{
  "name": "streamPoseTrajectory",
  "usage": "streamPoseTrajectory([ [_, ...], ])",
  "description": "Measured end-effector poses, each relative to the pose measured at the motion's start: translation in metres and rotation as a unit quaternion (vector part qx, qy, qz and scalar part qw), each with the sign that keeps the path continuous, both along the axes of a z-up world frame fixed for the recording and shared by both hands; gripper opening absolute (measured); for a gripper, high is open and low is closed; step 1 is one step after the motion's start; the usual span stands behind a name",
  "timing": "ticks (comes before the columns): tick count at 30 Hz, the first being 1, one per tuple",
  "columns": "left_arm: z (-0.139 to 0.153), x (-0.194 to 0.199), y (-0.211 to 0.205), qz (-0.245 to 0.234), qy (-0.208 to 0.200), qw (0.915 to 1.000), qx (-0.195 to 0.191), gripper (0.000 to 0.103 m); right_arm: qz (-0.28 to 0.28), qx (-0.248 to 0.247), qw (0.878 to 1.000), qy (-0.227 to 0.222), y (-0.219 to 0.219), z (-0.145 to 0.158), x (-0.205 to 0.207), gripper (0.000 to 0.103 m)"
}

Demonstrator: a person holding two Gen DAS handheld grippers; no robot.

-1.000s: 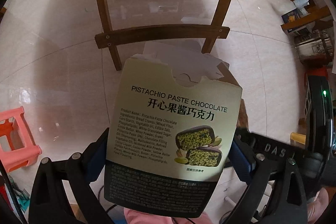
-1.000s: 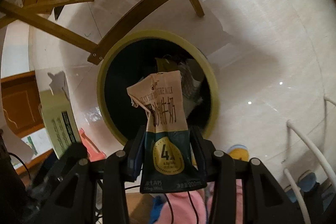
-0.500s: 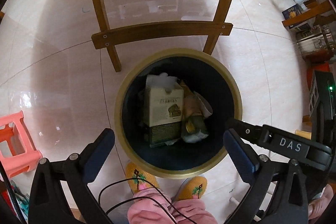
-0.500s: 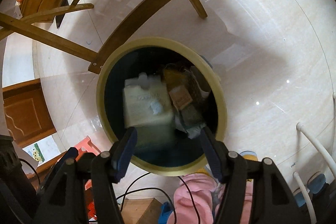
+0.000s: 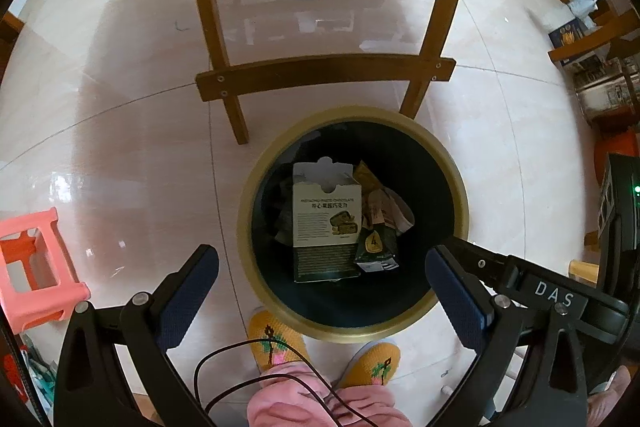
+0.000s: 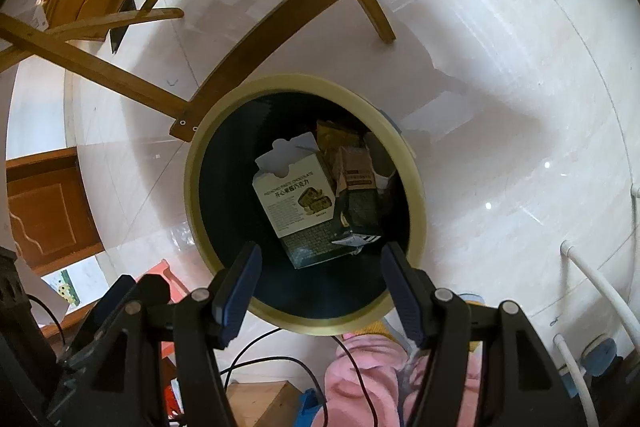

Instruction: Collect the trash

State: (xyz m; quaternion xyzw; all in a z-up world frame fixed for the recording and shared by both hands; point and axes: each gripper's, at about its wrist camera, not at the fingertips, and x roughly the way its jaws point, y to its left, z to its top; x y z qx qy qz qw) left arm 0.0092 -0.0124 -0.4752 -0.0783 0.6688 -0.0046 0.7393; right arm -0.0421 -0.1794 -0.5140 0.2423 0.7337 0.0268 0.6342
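Pistachio chocolate box (image 5: 326,223) lay inside the round bin (image 5: 352,334), centre-right of the left wrist view, leaning lengthwise with its torn flap end toward the top of frame. Pale cream upper panel with printed title and a product photo, dark lower panel of fine print; cardboard looked creased but whole. Milk carton (image 5: 376,247) lay touching its right side, brown crumpled top, dark green base with a yellow round badge. More wrappers sat behind both, too dark to name. In the right wrist view the same box (image 6: 298,205) and carton (image 6: 358,195) sat centre frame, tilted, in the bin (image 6: 192,187) with its dark inside and yellowish rim.

Both items looked dropped rather than placed: they leaned against each other and the other rubbish, which fits a release from above the opening.

Left gripper (image 5: 322,297) hung over the near rim at lower frame, jaws spread wide, nothing between the blue pads. Right gripper (image 6: 320,291), lower centre of its view, jaws parted wide and empty; they had just been opening, with no item between them. Both were aimed down at the bin mouth, likely so the trash fell inside.

Outward: wooden chair legs and crossbar (image 5: 324,73) just above the bin in frame, glossy tile floor (image 5: 120,107) all around, pink stool (image 5: 38,267) at left edge. Person's yellow slippers (image 5: 276,341) and pink trousers at bottom, beside the bin rim. Judged: this pair of items is done.
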Motion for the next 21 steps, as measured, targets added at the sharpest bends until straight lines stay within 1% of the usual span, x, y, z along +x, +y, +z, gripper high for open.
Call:
streamPoseTrajectory([
  [5,0.032,-0.010,0.006,0.020,-0.014,0.9997,-0.002,0.102,0.008,0.000,1.000,-0.016,0.003,0.027,-0.005,0.063],
  [11,0.089,-0.025,0.011,0.040,-0.033,0.9986,-0.009,0.102,0.028,0.003,0.999,-0.036,0.009,0.079,-0.011,0.063],
  [17,0.160,-0.036,0.010,0.040,-0.057,0.9975,-0.008,0.102,0.038,0.004,0.997,-0.066,0.009,0.145,-0.012,0.063],
  [18,0.170,-0.038,0.010,0.039,-0.061,0.9973,-0.008,0.102,0.038,0.004,0.996,-0.074,0.009,0.162,-0.012,0.063],
  [21,0.214,-0.042,0.008,0.034,-0.077,0.9964,-0.006,0.102,0.039,0.005,0.995,-0.094,0.007,0.201,-0.012,0.063],
])
